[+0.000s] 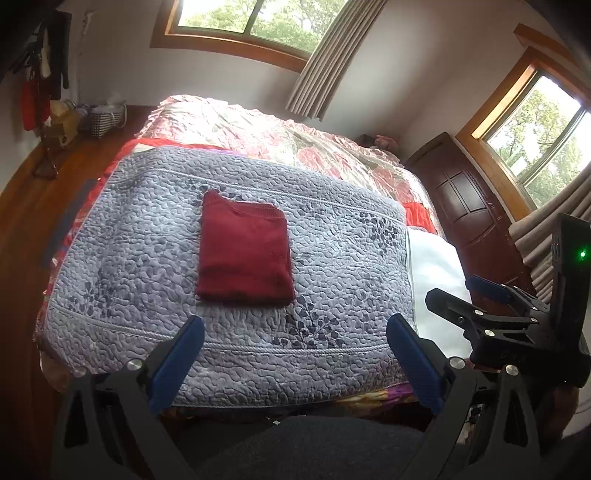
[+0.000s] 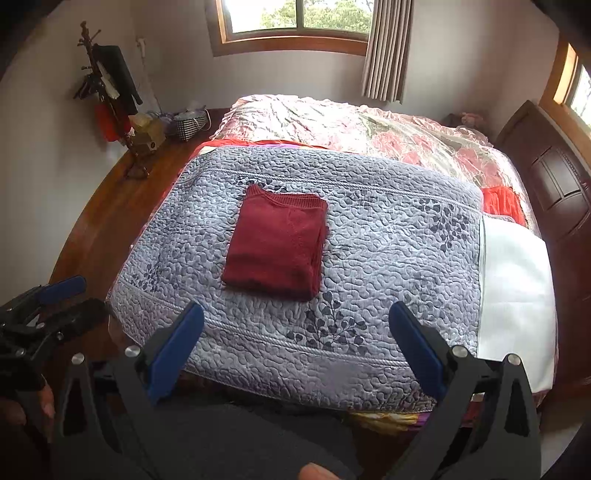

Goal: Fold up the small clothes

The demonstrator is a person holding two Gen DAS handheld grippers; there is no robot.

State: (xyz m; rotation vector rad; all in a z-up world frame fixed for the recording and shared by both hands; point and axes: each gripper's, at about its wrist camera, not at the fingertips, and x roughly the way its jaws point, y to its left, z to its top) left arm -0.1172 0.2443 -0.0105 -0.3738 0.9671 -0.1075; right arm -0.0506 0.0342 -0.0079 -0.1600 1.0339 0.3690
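A dark red knitted garment (image 1: 244, 248) is found folded into a compact rectangle and laid flat near the middle of a lilac quilted bedspread (image 1: 147, 229), its ribbed edge turned toward the far side of the bed. No contact with either tool is observed. The left gripper (image 1: 295, 332) is held above the near edge of the bedspread, short of the garment, with its blue-padded fingers (image 1: 177, 365) spread wide and nothing between them. The right gripper (image 2: 295, 325) is likewise held over the near edge, its fingers (image 2: 417, 350) set well apart and empty. In the left wrist view the right gripper is seen at the right margin beside a white sheet (image 1: 436, 266), its jaws parted; in the right wrist view the left gripper is seen at the lower left, also parted. A floral pink cover (image 2: 369, 129) is spread over the far half of the bed. A dark wooden headboard (image 2: 554, 192) stands at the right, a coat stand (image 2: 107, 92) hung with clothes at the left wall, and a checked basket (image 2: 190, 127) on the wooden floor (image 2: 110, 229) near it. Curtained windows (image 2: 295, 18) are noted beyond the bed.
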